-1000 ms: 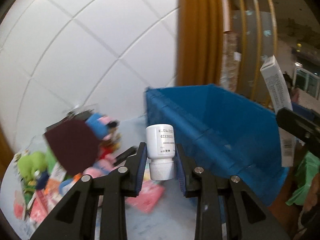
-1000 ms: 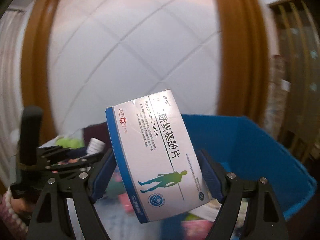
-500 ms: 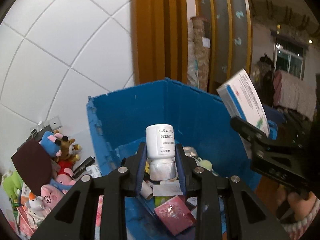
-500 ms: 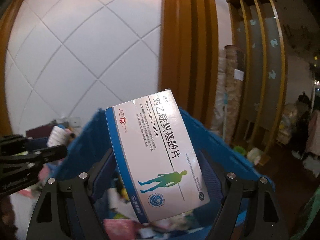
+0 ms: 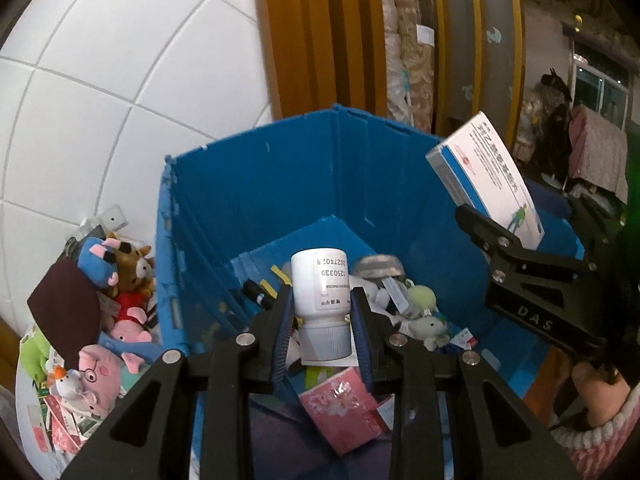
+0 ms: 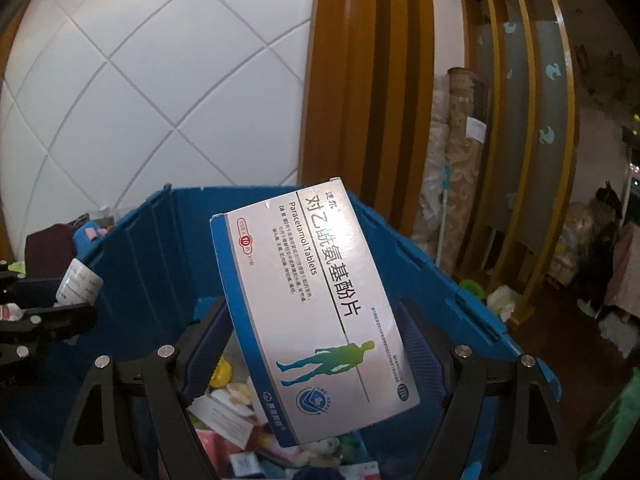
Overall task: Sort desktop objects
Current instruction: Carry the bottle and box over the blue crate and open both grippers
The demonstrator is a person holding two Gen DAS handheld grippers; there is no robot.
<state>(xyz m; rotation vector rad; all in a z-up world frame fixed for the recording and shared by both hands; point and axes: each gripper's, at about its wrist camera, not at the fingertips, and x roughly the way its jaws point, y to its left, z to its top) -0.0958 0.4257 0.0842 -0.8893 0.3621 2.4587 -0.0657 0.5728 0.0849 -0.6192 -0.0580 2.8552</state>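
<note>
Bottle [image 5: 320, 280] between left tongs [image 5: 320, 334] — clamped

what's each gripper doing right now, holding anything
Left gripper: shut on the white pill bottle, cap down, over the blue bin.
Right gripper: shut on the paracetamol box, over the same bin.

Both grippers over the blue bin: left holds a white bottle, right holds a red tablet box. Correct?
Nearly. The tablet box in the right gripper is white and blue, as the right wrist view shows. The left gripper does hold the white bottle over the blue bin.
</note>
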